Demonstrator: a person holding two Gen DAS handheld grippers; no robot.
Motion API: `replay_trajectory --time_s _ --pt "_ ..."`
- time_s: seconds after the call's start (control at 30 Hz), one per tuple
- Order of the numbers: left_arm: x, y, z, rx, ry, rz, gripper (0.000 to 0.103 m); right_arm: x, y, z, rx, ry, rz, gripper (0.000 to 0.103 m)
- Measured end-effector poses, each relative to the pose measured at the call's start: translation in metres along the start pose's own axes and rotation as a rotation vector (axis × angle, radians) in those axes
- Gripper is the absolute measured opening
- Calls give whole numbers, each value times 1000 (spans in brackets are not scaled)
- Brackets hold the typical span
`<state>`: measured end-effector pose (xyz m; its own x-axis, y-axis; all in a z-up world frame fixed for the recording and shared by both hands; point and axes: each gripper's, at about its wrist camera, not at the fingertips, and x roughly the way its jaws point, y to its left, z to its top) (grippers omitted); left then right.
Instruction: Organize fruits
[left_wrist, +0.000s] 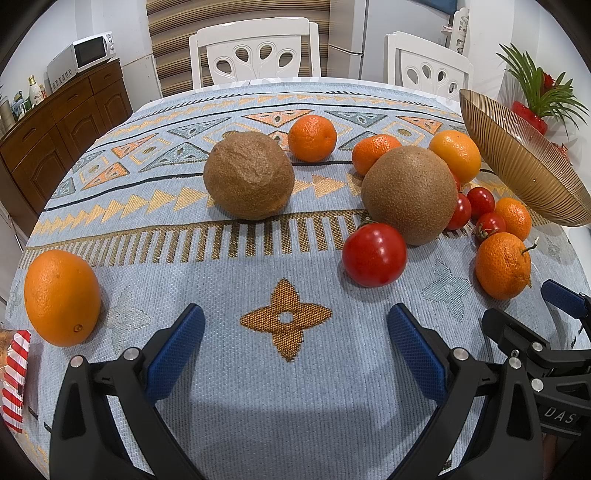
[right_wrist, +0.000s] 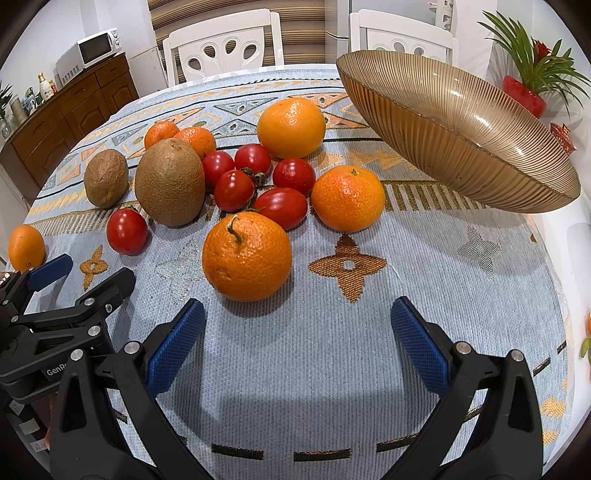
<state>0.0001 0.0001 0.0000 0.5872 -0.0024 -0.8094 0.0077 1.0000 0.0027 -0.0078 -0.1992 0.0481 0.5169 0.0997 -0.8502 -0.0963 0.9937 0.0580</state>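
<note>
Fruit lies scattered on a patterned blue tablecloth (left_wrist: 288, 387). Two brown kiwis (left_wrist: 248, 175) (left_wrist: 410, 195) sit mid-table, the larger kiwi (right_wrist: 170, 182) beside several red tomatoes (right_wrist: 234, 190). A single tomato (left_wrist: 374, 254) lies nearer me. Mandarins (right_wrist: 246, 256) (right_wrist: 348, 198) and an orange (right_wrist: 291, 127) ring the tomatoes; another orange (left_wrist: 62, 297) rests alone at the left. An amber ribbed glass bowl (right_wrist: 461, 147) stands at the right, with nothing in it. My left gripper (left_wrist: 295, 336) and right gripper (right_wrist: 297, 332) both stand open over bare cloth, holding nothing.
Two white chairs (left_wrist: 255, 51) (left_wrist: 428, 64) stand behind the table. A wooden sideboard (left_wrist: 55, 122) with a microwave (left_wrist: 81, 59) lines the left wall. A potted plant in a red pot (right_wrist: 528, 85) sits at the far right. A red-striped packet (left_wrist: 14, 380) lies at the table's left edge.
</note>
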Motion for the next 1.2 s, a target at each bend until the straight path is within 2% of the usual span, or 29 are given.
replay_trajectory --time_s 0.2,0.33,0.43,0.47,0.53,0.6,0.67,0.7,0.83,0.9,0.97,1.03,1.07,1.2 --pt "-4 0 -1 21 18 -11 98 -3 -1 0 3 -10 9 100" --pt "-14 5 -5 66 49 -49 98 -5 -6 -4 20 -29 65 100" --pt "-21 20 -4 50 35 -106 98 -9 -15 -3 75 -34 129 97" --pt "-25 27 0 25 35 -154 98 -8 -16 0 81 -26 142 96" --pt "-28 32 8 -6 32 -208 96 -8 -15 5 73 -17 141 85" --pt "-29 31 16 -11 26 -247 87 -12 -12 8 49 -24 132 74" --pt "-24 20 24 13 43 -289 82 -16 -7 11 30 -41 137 70" --pt "-22 15 26 26 47 -295 74 -17 -5 13 19 -48 130 68" --pt "-4 -2 35 60 76 -308 63 -14 4 18 -16 -51 131 62" --pt "7 -3 38 58 93 -307 49 -7 6 20 -20 -40 137 59" --pt "11 -5 41 64 74 -292 47 -1 10 20 -21 -25 154 54" --pt "12 -7 42 77 68 -294 37 5 14 18 -30 -10 159 47" --pt "11 -9 41 85 66 -295 33 4 16 18 -37 -23 149 47" --pt "5 -14 37 107 52 -262 32 -7 17 15 -49 -66 164 46"
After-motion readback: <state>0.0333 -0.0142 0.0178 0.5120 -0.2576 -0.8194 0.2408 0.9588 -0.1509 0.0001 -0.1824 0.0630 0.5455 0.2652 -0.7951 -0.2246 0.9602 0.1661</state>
